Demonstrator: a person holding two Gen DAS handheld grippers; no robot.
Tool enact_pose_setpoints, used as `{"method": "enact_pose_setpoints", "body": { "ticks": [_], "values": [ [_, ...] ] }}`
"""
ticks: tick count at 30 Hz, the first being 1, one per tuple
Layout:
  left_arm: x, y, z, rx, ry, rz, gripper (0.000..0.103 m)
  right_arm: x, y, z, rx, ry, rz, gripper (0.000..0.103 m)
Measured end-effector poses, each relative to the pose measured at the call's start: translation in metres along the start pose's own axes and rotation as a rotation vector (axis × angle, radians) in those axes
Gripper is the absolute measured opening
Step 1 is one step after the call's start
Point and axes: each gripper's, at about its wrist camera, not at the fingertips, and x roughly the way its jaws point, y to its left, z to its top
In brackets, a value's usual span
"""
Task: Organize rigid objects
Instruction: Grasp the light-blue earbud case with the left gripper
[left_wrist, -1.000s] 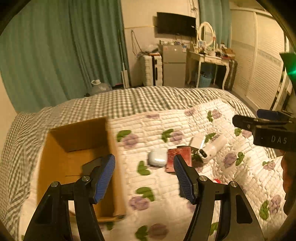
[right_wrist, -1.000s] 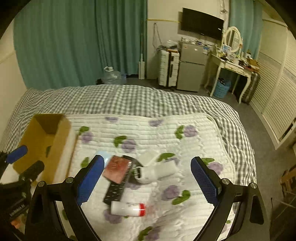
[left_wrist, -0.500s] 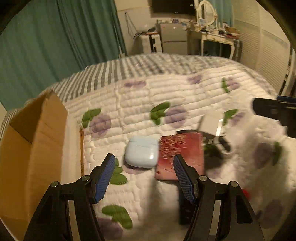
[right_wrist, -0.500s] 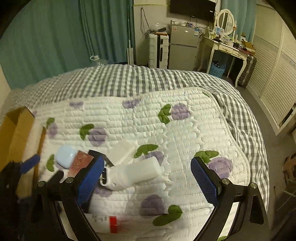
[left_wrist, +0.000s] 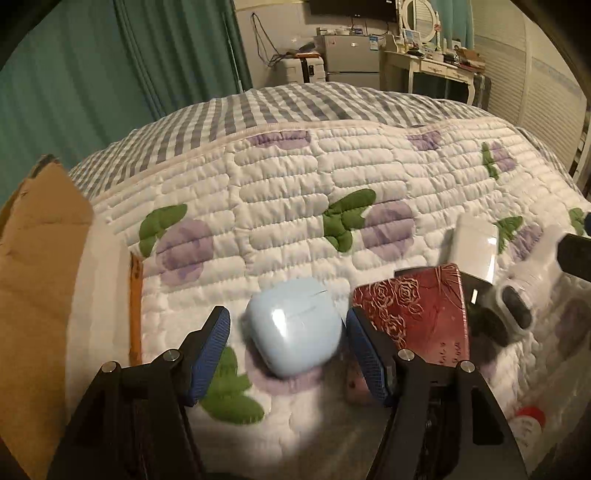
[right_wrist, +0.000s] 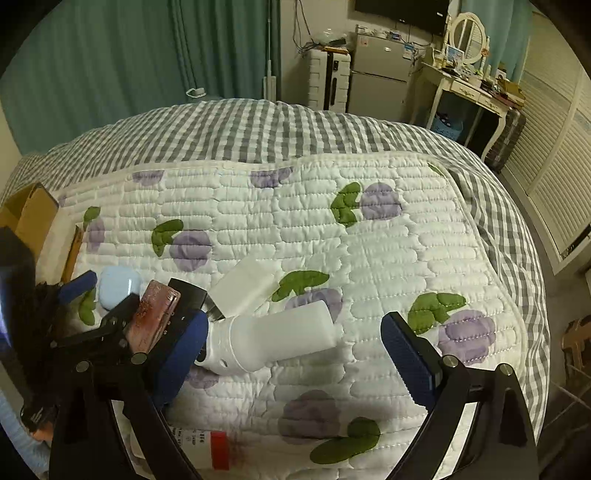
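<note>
**Straddling the pale blue case on the quilted bed**

Straddling a pale blue case (left_wrist: 293, 326), the left claw (left_wrist: 288, 350) has its blue pads spread to either side of it, low over the quilted bed (left_wrist: 295, 206); whether either pad touches the case cannot be told. Just right of the case lies a red rose-embossed box (left_wrist: 413, 314), resting on a black remote (left_wrist: 476, 291), with a white rectangular block (left_wrist: 474, 245) behind them. An open cardboard box (left_wrist: 40, 266) stands at the left edge of the quilt.

The right claw (right_wrist: 291, 350) is spread wide around a white bottle (right_wrist: 273, 339) lying on its side, its left pad close by the bottle's cap end and its right pad well apart from the base. A small white bottle with a red cap (right_wrist: 207, 448) lies nearer, beneath the right claw's left finger.
</note>
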Motion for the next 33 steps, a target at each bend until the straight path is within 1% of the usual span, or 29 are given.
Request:
{"method": "enact_pose_setpoints", "body": {
  "ticks": [1,2,3,5,6,7,9,13,17,21,23,24,25,26,29,30,31,32,33],
  "values": [
    [0.003,0.001,0.001,-0.004,0.004,0.003,0.068,0.0,-0.001,0.0,0.005,0.003,-0.004,0.095],
    [0.01,0.003,0.001,-0.01,0.025,-0.001,0.068,0.001,-0.002,0.0,0.013,0.008,-0.007,0.095],
    [0.014,0.005,0.001,-0.019,0.035,-0.015,0.068,0.002,-0.003,0.0,0.02,0.012,-0.008,0.095],
    [0.015,0.008,0.002,-0.023,0.04,-0.03,0.065,0.004,-0.005,-0.001,0.04,0.021,-0.007,0.095],
    [0.014,0.007,0.001,-0.01,0.04,-0.026,0.063,0.004,-0.007,-0.001,0.053,0.031,-0.006,0.095],
    [0.011,0.005,0.0,0.008,0.042,-0.023,0.056,0.005,-0.008,-0.002,0.065,0.04,-0.004,0.095],
    [0.004,0.001,-0.003,0.029,0.045,-0.006,0.056,0.008,-0.011,-0.003,0.092,0.062,0.001,0.095],
    [-0.015,0.003,-0.01,-0.006,0.03,-0.016,0.056,0.015,-0.015,-0.005,0.146,0.107,0.037,0.095],
    [-0.033,0.01,-0.015,-0.062,-0.011,-0.018,0.056,0.021,-0.012,-0.003,0.173,0.121,0.055,0.095],
    [-0.044,0.009,-0.015,-0.058,-0.036,-0.017,0.056,0.034,-0.006,0.001,0.203,0.147,0.078,0.093],
    [-0.046,0.01,-0.014,-0.061,-0.039,-0.027,0.056,0.038,-0.002,0.003,0.197,0.145,0.067,0.092],
    [-0.046,0.011,-0.014,-0.06,-0.042,-0.028,0.056,0.04,0.0,0.005,0.194,0.147,0.062,0.091],
    [-0.047,0.011,-0.011,-0.059,-0.044,-0.03,0.056,0.041,0.002,0.006,0.193,0.145,0.056,0.087],
    [-0.046,0.011,-0.01,-0.058,-0.044,-0.035,0.056,0.042,0.005,0.008,0.19,0.144,0.055,0.081],
    [-0.047,0.011,-0.01,-0.064,-0.042,-0.038,0.056,0.048,0.015,0.008,0.169,0.16,0.072,0.071],
    [-0.047,0.012,-0.011,-0.064,-0.041,-0.036,0.056,0.053,0.02,0.008,0.156,0.174,0.076,0.066],
    [-0.049,0.012,-0.012,-0.065,-0.04,-0.033,0.056,0.058,0.023,0.006,0.149,0.195,0.101,0.056],
    [-0.049,0.013,-0.012,-0.066,-0.038,-0.033,0.056,0.065,0.027,0.005,0.148,0.227,0.112,0.056],
    [-0.049,0.013,-0.013,-0.068,-0.035,-0.031,0.056,0.069,0.03,0.004,0.144,0.229,0.095,0.056]
  ]
}}
